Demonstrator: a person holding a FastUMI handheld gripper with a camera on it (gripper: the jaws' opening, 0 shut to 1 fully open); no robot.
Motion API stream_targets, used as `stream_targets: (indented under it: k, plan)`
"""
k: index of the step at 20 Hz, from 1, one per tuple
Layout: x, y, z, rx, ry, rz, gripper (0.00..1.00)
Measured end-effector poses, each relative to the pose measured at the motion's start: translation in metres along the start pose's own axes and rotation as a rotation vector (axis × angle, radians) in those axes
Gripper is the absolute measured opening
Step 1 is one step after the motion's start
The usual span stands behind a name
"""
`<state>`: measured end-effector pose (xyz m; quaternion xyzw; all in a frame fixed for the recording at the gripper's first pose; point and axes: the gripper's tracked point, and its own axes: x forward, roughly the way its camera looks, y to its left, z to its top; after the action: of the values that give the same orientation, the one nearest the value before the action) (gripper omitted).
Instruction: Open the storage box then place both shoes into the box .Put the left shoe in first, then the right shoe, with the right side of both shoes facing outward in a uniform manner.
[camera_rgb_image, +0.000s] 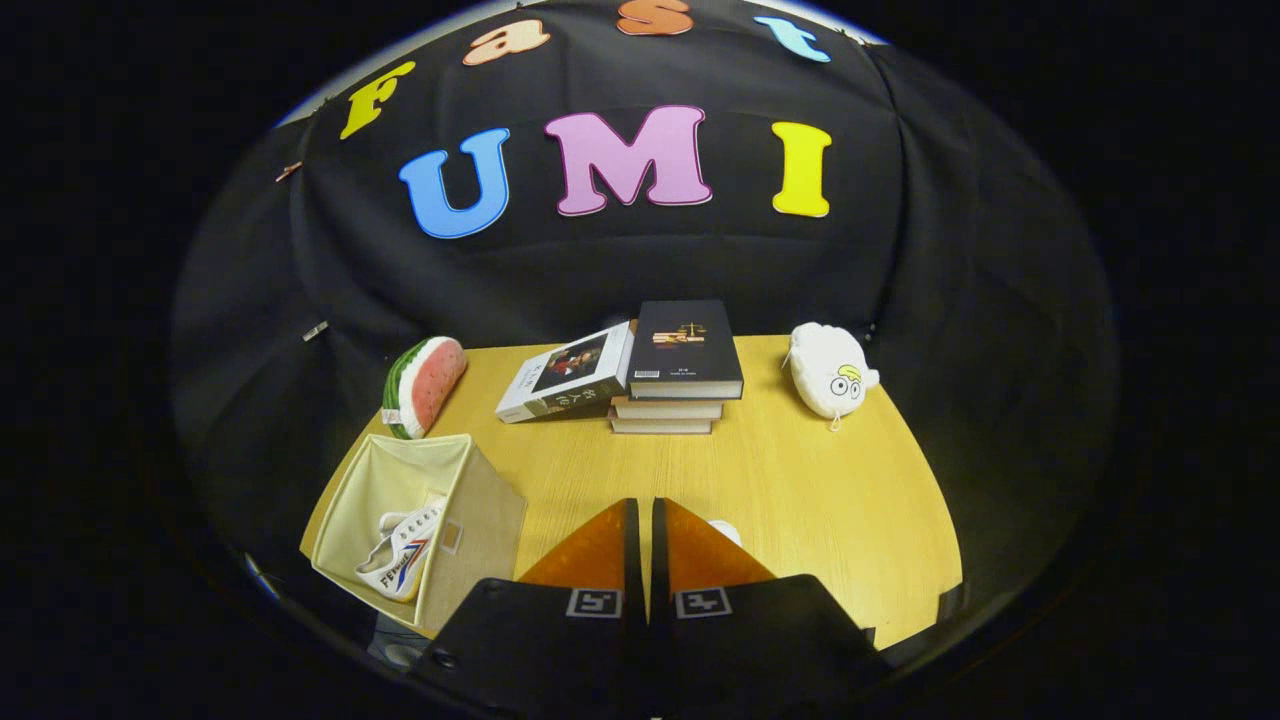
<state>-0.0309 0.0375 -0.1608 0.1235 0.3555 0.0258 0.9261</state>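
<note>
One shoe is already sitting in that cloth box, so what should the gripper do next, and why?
Probably open the gripper and lower it onto the second shoe, a white bit of which peeks just beyond its right finger. The fingers are nearly closed on nothing, and the storage box holds one shoe.

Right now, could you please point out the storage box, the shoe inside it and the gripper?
storage box (486, 520): gripper view, its beige side wall.
shoe (402, 556): gripper view, its white side.
gripper (641, 515): gripper view, between its closed fingers.
</note>
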Motion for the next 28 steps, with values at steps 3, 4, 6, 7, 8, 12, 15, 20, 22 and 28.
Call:
stream_targets:
  k: [3, 4, 6, 7, 8, 12, 15, 20, 22, 28]
  plan:
    - [0.006, -0.020, -0.065, 0.066, 0.130, -0.006, 0.05]
    - [0.013, -0.028, -0.091, 0.092, 0.175, -0.007, 0.07]
    - [0.023, -0.041, -0.140, 0.111, 0.271, -0.017, 0.23]
    - [0.029, -0.044, -0.157, 0.116, 0.302, -0.021, 0.26]
    - [0.035, -0.048, -0.172, 0.120, 0.331, -0.028, 0.27]
    - [0.053, -0.041, -0.198, 0.117, 0.377, -0.008, 0.41]
    - [0.071, -0.057, -0.201, 0.011, 0.365, -0.068, 0.49]
    - [0.121, -0.071, -0.180, -0.006, 0.241, -0.140, 0.54]
    - [0.128, -0.087, -0.173, -0.023, 0.195, -0.214, 0.44]
    - [0.104, -0.076, -0.152, 0.072, 0.176, -0.171, 0.06]
